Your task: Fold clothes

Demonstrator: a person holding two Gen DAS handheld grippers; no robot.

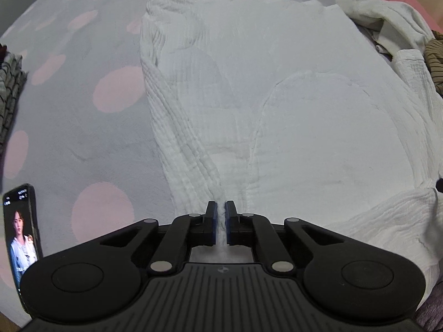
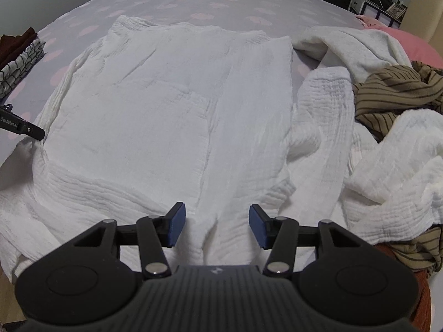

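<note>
A white crinkled garment (image 1: 277, 105) lies spread flat on the bed; it also fills the right wrist view (image 2: 166, 105). My left gripper (image 1: 220, 215) is shut on the garment's near left edge, with a thin fold of white cloth pinched between the blue pads. The tip of the left gripper shows at the left edge of the right wrist view (image 2: 27, 130). My right gripper (image 2: 217, 224) is open and empty, its jaws wide apart just above the garment's near edge.
The bed sheet (image 1: 83, 138) is grey with pink dots. A phone (image 1: 20, 229) with a lit screen lies at the near left. Folded clothes (image 2: 19, 58) sit at the far left. A heap of white and brown-striped clothes (image 2: 398, 91) lies on the right.
</note>
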